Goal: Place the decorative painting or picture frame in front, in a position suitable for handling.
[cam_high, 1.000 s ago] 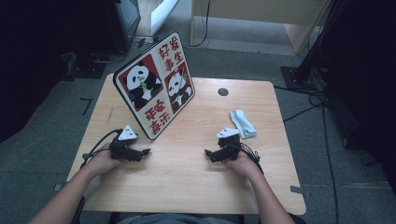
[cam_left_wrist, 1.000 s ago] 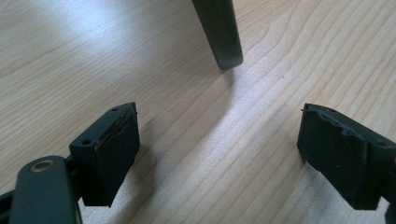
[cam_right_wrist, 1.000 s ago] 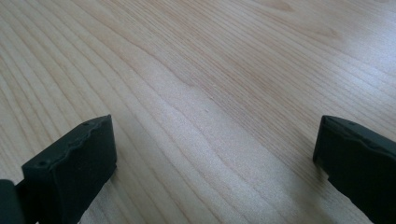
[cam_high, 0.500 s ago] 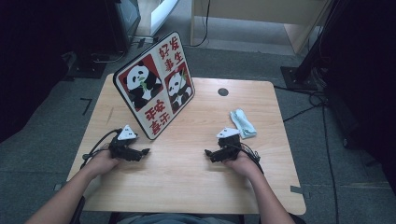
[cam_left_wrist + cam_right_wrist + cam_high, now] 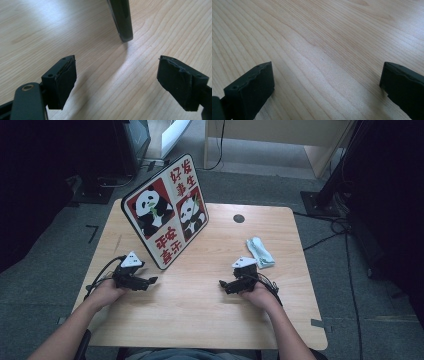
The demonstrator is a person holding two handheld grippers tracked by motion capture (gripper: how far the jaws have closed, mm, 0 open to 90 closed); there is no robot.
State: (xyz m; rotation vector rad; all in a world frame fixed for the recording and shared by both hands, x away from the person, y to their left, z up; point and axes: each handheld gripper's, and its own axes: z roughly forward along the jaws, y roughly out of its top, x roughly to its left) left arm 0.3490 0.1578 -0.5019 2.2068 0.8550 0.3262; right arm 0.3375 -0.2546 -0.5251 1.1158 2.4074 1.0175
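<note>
Resting on the wooden surface, both the left tongs and right tongs lie spread and empty, pointing toward each other. Between them stands a panda sign, tilted back, running diagonally, with red Chinese characters. A pale cloth lies near the right tongs.

The high view looks forward and down over the whole table. Each gripper view sits low, close to the wood (grain fills both), facing along its tongs. The left one shares what seems the panda board's edge.
</note>
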